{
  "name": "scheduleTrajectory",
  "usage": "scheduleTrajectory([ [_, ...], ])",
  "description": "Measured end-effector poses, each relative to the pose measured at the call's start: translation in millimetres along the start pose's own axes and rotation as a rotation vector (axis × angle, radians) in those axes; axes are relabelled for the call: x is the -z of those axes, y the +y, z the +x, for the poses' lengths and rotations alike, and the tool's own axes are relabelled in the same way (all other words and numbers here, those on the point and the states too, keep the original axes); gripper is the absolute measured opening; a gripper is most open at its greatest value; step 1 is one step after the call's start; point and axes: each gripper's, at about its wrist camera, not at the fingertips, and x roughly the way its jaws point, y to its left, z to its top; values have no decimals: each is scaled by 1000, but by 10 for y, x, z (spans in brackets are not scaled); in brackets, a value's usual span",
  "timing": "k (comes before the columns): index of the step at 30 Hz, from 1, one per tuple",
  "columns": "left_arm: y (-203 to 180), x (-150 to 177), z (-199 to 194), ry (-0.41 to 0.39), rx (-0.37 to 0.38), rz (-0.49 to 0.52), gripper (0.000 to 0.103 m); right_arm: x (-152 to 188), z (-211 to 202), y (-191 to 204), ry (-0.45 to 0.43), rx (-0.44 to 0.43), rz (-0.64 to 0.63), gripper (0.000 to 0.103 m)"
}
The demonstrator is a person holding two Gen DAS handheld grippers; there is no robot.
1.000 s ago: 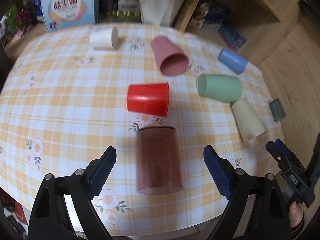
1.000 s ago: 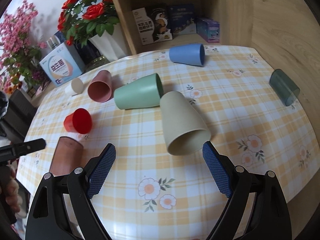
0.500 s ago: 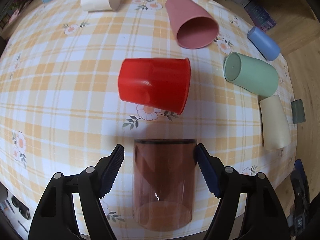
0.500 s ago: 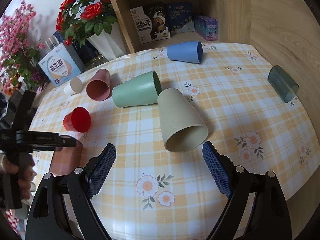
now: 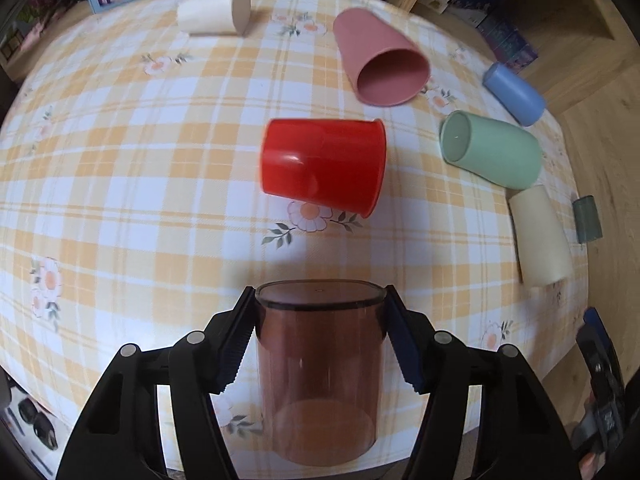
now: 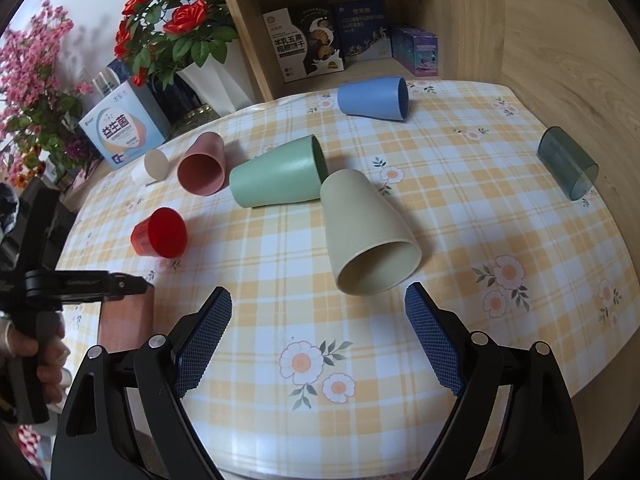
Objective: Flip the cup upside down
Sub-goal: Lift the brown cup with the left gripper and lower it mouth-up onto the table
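A clear brown cup (image 5: 320, 364) lies on its side near the table's front edge, base away from me. My left gripper (image 5: 320, 332) is shut on it, pads pressed on both sides near the base. In the right wrist view the brown cup (image 6: 126, 322) shows at the left under the left gripper (image 6: 100, 282). My right gripper (image 6: 320, 344) is open and empty, just in front of a beige cup (image 6: 366, 236) lying on its side.
Several cups lie on their sides on the checked tablecloth (image 5: 120, 160): red (image 5: 324, 164), pink (image 5: 380, 64), green (image 5: 492, 152), blue (image 5: 514, 94), white (image 5: 216, 10), dark teal (image 6: 568, 168). A shelf with boxes (image 6: 332, 46) and flower vases (image 6: 212, 76) stand behind the table.
My left gripper moved forward around the brown cup and closed on it. My right gripper stayed open and barely moved.
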Motion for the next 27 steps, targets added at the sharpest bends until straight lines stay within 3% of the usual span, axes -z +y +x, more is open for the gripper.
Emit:
scheduleTrajectory([
  [5, 126, 267, -409, -146, 16, 12, 61, 48, 18, 62, 18, -1, -7, 86],
  [12, 308, 511, -696, -317, -44, 51, 61, 57, 35, 172, 29, 1, -26, 86],
  [21, 524, 414, -617, -395, -124, 18, 61, 88, -13, 239, 32, 15, -44, 86],
  [27, 469, 383, -540, -426, -167, 32, 61, 97, -9, 248, 38, 16, -48, 86],
])
